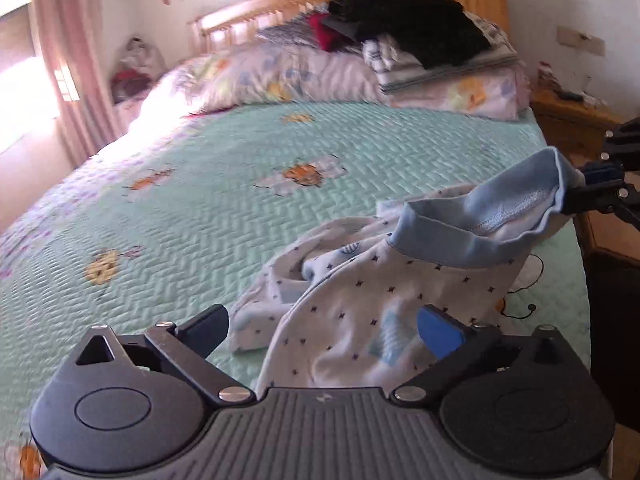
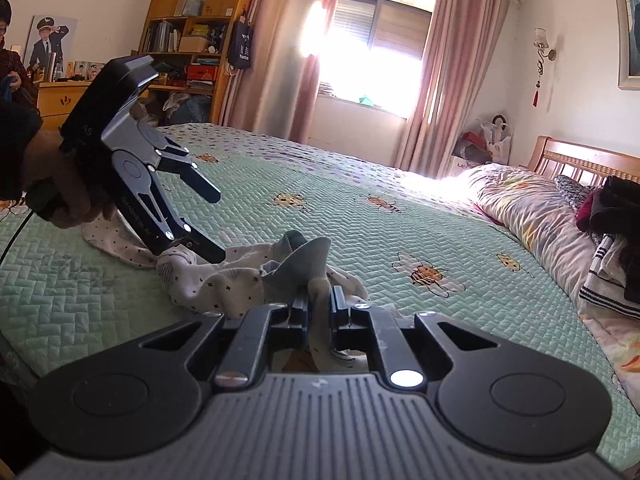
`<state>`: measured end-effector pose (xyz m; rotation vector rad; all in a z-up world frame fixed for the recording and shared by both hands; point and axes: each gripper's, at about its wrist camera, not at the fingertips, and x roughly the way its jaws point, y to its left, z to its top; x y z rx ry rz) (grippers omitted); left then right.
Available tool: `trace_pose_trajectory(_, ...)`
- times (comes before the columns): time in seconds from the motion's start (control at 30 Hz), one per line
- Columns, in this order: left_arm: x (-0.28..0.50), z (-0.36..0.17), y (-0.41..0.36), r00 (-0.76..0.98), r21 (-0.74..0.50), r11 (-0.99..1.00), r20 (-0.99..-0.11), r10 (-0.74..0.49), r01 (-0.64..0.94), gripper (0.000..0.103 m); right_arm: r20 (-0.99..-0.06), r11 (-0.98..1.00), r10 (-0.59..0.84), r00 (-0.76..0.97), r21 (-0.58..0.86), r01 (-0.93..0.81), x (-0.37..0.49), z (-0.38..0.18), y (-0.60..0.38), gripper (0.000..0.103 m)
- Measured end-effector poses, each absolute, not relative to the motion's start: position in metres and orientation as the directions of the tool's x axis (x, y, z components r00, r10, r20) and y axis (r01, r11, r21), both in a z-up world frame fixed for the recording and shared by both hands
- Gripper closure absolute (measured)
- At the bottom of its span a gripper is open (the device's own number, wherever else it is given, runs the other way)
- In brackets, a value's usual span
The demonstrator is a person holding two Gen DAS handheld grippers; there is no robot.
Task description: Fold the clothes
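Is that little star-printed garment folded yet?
Not folded: the white star-printed garment with blue waistband lies crumpled on the green quilted bedspread.

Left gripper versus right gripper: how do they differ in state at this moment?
The left gripper is open, fingers spread either side of the star-print baby garment; the right gripper is shut on the garment's light blue band. The left sits over the white body, the right lifts the band's edge. Both work over the green quilt.

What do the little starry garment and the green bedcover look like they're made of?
The garment looks like soft cotton knit, matte: it crumples limply, with a stitched blue band. The bedcover seems a quilted fabric, faintly sheened, with a stitched zigzag pattern. The right gripper pinches the band; the left gripper is open.
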<state>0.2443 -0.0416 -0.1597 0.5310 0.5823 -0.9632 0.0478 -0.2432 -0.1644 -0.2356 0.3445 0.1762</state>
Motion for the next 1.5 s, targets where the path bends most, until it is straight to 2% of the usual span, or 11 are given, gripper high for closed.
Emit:
trace_pose_trajectory(0.1, 0.255, -0.178, -0.057, 0.362, 0.113, 0.412, -0.714, -0.599, 0.904, 0.003, -0.363, 0.962, 0.118, 0.924, -0.187, -0.196, 0.050, -0.168, -0.249, 0.091)
trace_pose_trajectory(0.17, 0.256, -0.187, -0.061, 0.322, 0.084, 0.387, -0.727, -0.606, 0.918, 0.022, -0.370, 0.963, 0.117, 0.922, -0.184, -0.196, 0.053, -0.171, -0.252, 0.091)
trace_pose_trajectory(0.23, 0.252, -0.192, -0.063, 0.334, 0.098, 0.386, -0.716, -0.612, 0.917, 0.060, -0.377, 0.963, 0.117, 0.919, -0.183, -0.198, 0.057, -0.174, -0.255, 0.091)
trace_pose_trajectory(0.47, 0.215, -0.185, -0.049, 0.474, 0.205, 0.460, -0.637, -0.608, 0.864, 0.089, -0.369, 0.972, 0.097, 0.924, -0.165, -0.168, 0.063, -0.177, -0.266, 0.091)
trace_pose_trajectory(0.7, 0.170, -0.151, -0.019, 0.690, 0.318, 0.624, -0.468, -0.552, 0.714, 0.093, -0.380, 0.973, 0.147, 0.913, -0.112, -0.203, 0.055, -0.173, -0.257, 0.088)
trace_pose_trajectory(0.83, 0.154, -0.132, 0.009, 0.780, 0.316, 0.723, -0.383, -0.495, 0.614, 0.094, -0.418, 0.956, 0.228, 0.879, -0.074, -0.283, 0.041, -0.176, -0.241, 0.069)
trace_pose_trajectory(1.03, 0.133, -0.114, 0.032, 0.835, 0.334, 0.772, -0.328, -0.442, 0.540, 0.094, -0.402, 0.861, 0.150, 0.903, -0.396, -0.319, 0.026, -0.206, -0.186, 0.035)
trace_pose_trajectory(1.27, 0.114, -0.116, 0.036, 0.841, 0.333, 0.778, -0.314, -0.441, 0.533, 0.094, -0.393, 0.636, 0.125, 0.911, -0.673, -0.377, 0.056, -0.237, -0.158, 0.033)
trace_pose_trajectory(1.33, 0.114, -0.117, 0.035, 0.843, 0.329, 0.782, -0.308, -0.441, 0.529, 0.094, -0.401, 0.617, 0.137, 0.906, -0.681, -0.395, 0.067, -0.238, -0.158, 0.036)
trace_pose_trajectory(1.4, 0.115, -0.118, 0.034, 0.844, 0.324, 0.785, -0.302, -0.444, 0.529, 0.094, -0.457, 0.643, 0.158, 0.876, -0.625, -0.442, 0.080, -0.231, -0.165, 0.094)
trace_pose_trajectory(1.5, 0.116, -0.117, 0.032, 0.849, 0.322, 0.790, -0.287, -0.444, 0.522, 0.094, -0.449, 0.689, 0.191, 0.873, -0.572, -0.445, 0.088, -0.212, -0.175, 0.099)
